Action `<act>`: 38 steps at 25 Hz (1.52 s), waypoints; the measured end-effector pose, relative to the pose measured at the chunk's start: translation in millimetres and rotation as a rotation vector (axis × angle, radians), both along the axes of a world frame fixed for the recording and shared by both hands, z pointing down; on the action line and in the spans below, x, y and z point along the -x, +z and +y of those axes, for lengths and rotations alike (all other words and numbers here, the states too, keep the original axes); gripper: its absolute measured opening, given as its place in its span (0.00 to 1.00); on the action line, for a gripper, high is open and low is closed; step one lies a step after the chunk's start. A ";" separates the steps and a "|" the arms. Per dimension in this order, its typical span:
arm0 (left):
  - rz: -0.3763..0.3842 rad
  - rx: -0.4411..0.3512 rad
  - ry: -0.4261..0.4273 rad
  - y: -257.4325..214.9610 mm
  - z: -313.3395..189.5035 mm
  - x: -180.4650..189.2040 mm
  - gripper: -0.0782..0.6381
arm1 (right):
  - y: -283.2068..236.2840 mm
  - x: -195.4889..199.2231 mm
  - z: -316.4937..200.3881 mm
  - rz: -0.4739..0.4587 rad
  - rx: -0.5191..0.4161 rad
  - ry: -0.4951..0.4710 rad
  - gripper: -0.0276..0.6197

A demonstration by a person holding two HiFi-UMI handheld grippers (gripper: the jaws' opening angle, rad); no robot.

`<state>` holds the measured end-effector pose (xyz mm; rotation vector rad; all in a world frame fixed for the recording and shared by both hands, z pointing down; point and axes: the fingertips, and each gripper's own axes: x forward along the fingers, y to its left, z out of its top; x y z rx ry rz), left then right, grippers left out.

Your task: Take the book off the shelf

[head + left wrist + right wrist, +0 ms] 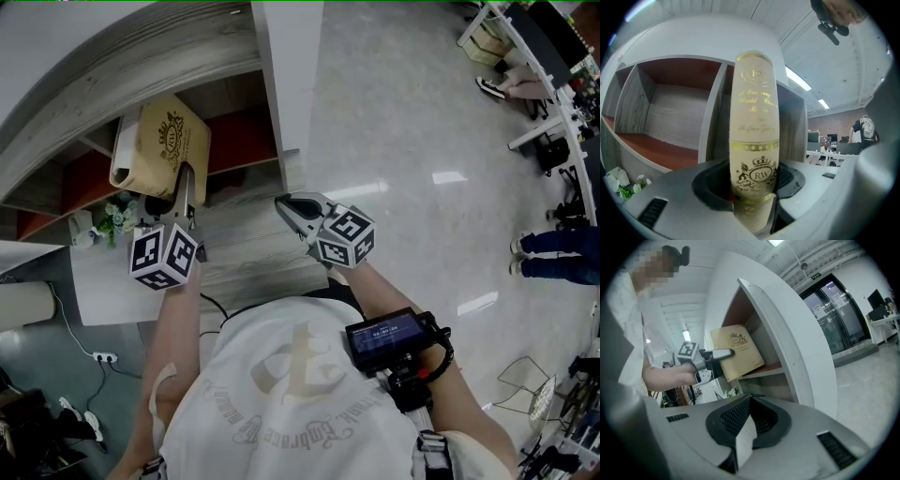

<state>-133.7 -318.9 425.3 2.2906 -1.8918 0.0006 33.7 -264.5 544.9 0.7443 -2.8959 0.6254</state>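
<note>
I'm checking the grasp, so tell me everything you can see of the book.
The book is cream-tan with a gold crest, gilt lettering and a gilt band on its rounded spine. Closed and tilted, it hangs at the shelf opening, its spine edge clamped between the left gripper jaws. Whether it touches the shelf is unclear.

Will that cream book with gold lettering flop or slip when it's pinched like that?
Probably fairly stiff: the book shows a flat shape though the left gripper pinches only its spine end. The smooth, gold-printed cover could slip a little. It looks thick, so its weight may tilt it downward.
</note>
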 end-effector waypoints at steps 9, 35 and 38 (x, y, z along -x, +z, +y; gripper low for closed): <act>0.038 -0.031 0.038 -6.2 32.0 1.4 0.42 | -6.0 11.0 11.2 0.008 -0.015 -0.028 0.05; 0.126 -0.029 0.115 15.6 138.2 42.9 0.42 | -7.1 66.8 61.9 0.000 -0.010 -0.076 0.05; 0.143 -0.012 0.106 25.3 147.4 53.2 0.41 | -5.3 73.4 65.3 0.001 -0.007 -0.080 0.05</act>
